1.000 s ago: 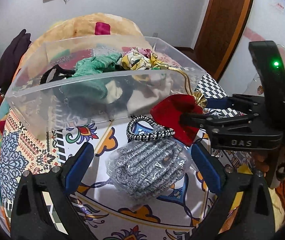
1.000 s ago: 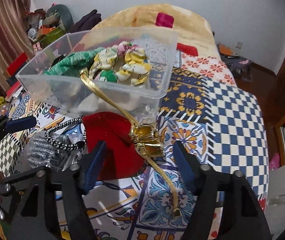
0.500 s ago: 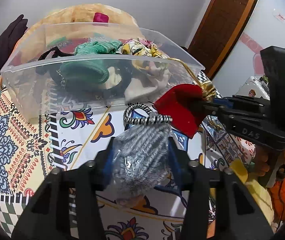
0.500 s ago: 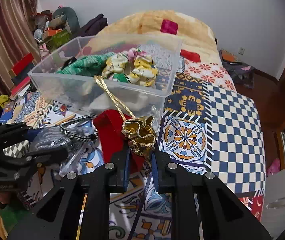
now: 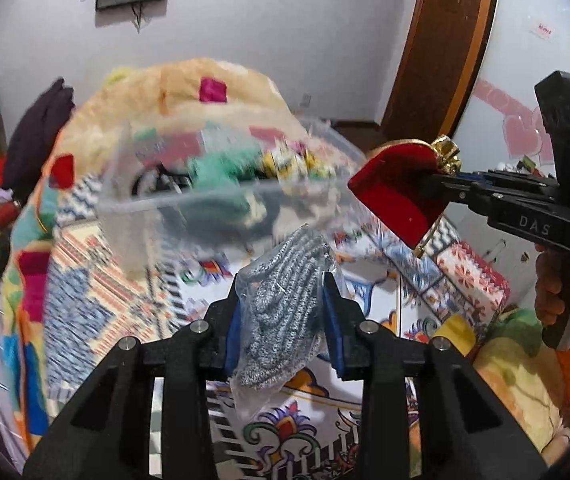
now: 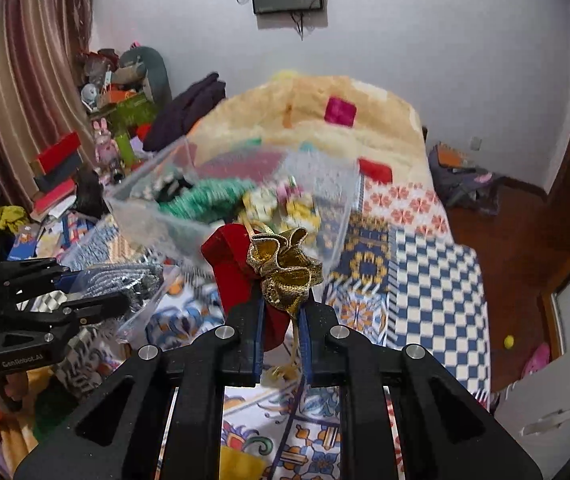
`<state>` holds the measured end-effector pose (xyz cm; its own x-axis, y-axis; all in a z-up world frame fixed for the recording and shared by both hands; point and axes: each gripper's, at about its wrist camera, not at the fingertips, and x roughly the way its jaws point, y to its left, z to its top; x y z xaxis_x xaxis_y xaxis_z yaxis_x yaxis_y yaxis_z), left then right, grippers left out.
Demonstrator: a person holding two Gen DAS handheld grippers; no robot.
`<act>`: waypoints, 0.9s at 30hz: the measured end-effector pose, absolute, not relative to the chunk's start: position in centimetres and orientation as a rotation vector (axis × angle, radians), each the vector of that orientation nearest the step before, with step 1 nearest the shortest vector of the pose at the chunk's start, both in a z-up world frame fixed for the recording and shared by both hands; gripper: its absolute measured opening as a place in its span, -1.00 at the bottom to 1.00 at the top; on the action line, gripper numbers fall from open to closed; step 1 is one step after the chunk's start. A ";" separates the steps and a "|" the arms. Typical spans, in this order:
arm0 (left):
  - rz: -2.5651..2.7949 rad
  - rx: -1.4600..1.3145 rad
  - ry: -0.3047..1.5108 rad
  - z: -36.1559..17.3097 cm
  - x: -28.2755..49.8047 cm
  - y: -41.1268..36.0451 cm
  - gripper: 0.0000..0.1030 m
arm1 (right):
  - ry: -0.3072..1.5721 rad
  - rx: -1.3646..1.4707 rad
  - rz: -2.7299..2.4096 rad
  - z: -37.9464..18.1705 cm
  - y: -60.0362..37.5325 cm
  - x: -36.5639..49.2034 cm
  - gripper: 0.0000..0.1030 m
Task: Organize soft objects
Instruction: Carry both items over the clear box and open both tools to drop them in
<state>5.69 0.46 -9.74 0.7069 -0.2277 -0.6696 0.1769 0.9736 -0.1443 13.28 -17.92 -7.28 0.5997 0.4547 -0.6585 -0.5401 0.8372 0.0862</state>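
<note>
My left gripper [image 5: 283, 320] is shut on a grey knitted item in a clear plastic bag [image 5: 285, 300] and holds it above the patterned bedspread; it also shows in the right wrist view [image 6: 125, 280]. My right gripper [image 6: 281, 320] is shut on a red velvet pouch [image 6: 233, 256] with a gold ruffle [image 6: 285, 272] and holds it in the air; the pouch shows at right in the left wrist view [image 5: 401, 192]. A clear plastic bin [image 5: 205, 208] with several soft items stands ahead on the bed, also in the right wrist view [image 6: 229, 208].
A patterned bedspread [image 6: 425, 280] covers the bed, with a yellow blanket heap [image 6: 325, 120] behind the bin. Clutter and books [image 6: 57, 168] lie to the left by a curtain. A wooden door [image 5: 445, 48] is at right.
Both grippers closed on their items and lifted them off the bedspread. The views have tilted upward; the bin now sits lower and farther ahead.
</note>
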 end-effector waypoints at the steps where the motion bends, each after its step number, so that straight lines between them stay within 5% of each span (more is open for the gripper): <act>1: -0.217 -0.071 0.737 -9.2 5.8 0.7 -0.33 | 0.713 -0.126 0.578 -6.8 -17.7 13.3 -0.75; 16: -0.095 -0.066 0.569 -3.1 12.4 4.4 -0.32 | 0.574 -0.111 0.583 -2.6 -14.7 16.4 -0.75; 27: -0.119 -0.080 0.707 -8.2 18.2 4.5 -0.32 | 0.659 -0.147 0.617 -6.6 -11.5 19.7 -0.75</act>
